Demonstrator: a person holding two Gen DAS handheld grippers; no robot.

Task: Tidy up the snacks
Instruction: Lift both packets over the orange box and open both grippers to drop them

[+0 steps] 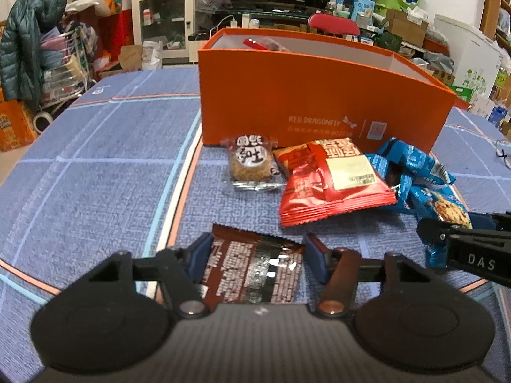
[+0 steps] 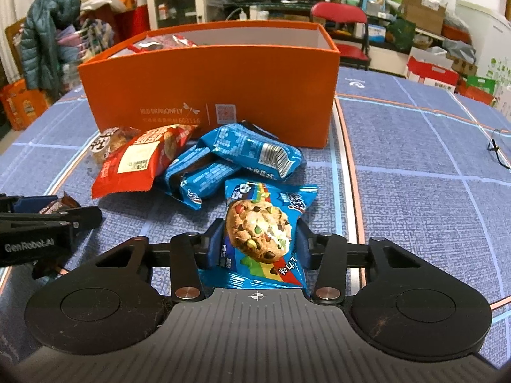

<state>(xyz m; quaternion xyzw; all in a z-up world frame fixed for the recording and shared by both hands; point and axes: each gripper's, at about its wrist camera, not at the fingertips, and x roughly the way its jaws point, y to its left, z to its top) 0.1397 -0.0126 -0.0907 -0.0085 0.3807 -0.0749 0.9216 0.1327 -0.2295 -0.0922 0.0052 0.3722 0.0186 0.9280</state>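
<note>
Box [image 2: 207, 95] at far middle of table [image 2: 415, 191], packets inside; snack pile [image 2: 198, 166] just near of it; cookie pack [image 2: 262, 226] nearest right, wrapper [image 1: 252, 271] nearest left.

Behind the left gripper [image 1: 257, 260], the near end of the brown packet [image 1: 255, 271] is lost under the gripper's black body, and whether the blue pads [image 1: 200, 255] truly press its edges cannot be told. To that gripper's right, the right gripper [image 1: 447, 234] runs off the picture's edge — its jaws are hidden here. Ahead, the orange box [image 2: 207, 76] has its front wall masking most of its contents — only packet tops show, while the small print on the cookie packet [image 2: 258, 233] between the right gripper's fingers is unreadable.
</note>
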